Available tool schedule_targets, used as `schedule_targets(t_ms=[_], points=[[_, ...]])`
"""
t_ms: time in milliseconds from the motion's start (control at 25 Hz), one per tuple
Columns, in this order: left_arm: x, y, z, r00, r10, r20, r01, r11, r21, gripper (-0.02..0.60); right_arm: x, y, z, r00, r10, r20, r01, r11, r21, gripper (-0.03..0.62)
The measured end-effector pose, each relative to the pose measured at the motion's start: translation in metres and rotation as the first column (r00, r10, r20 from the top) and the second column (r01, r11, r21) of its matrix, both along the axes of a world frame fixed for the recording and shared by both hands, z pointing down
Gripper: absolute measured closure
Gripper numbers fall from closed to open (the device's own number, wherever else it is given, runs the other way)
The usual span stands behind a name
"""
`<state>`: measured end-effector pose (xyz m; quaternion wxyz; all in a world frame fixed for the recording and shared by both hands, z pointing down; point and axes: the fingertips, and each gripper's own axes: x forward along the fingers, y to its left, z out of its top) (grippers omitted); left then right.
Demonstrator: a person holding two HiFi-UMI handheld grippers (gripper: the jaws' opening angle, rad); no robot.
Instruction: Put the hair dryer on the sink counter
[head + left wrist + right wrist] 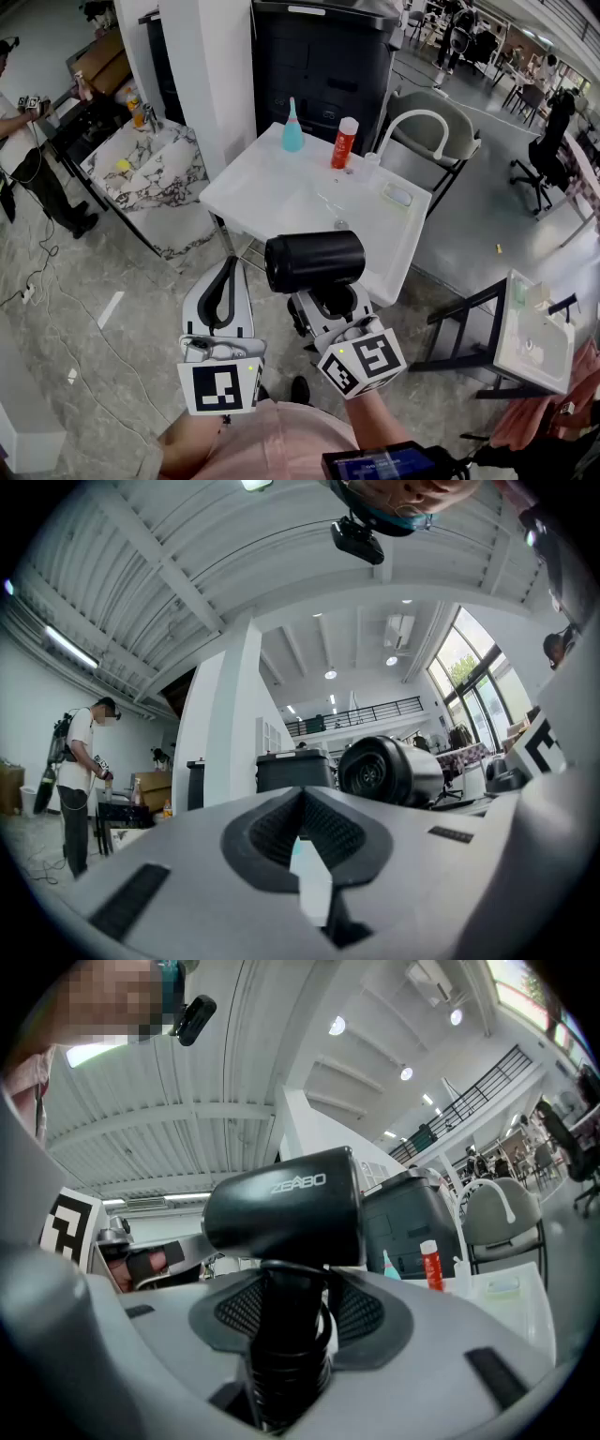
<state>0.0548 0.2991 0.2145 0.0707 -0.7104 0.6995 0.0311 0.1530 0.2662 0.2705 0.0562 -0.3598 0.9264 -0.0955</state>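
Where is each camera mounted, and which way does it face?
Head view: on the person's head, looking steeply down at the sink counter; left gripper, right gripper, arms and shirt show.
Left gripper view: on the left gripper, looking across the room; its shut, empty jaws show.
Right gripper view: on the right gripper, facing the sink counter; its jaws grip the hair dryer.
Shared: all show the hair dryer; head and right gripper views, the red bottle.
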Motion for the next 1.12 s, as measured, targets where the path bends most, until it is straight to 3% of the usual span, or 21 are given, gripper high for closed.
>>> schedule_targets(t_ms=[720,1120], points=[[0.03,-0.021,0.016,0.998,-0.052,0.022,0.052,0.999,-0.015,0.571,0.025,-0.027,0.019,0.998,-0.059,0.012,0.059,0.998,-0.016,0.398],[-0.013,-0.084,0.04,0.997,-0.081,-0.012,0.081,0.995,-0.057,0.571,-0.005,-0.091,0.043,0.998,-0.057,-0.017,0.055,0.996,-0.066,0.398]])
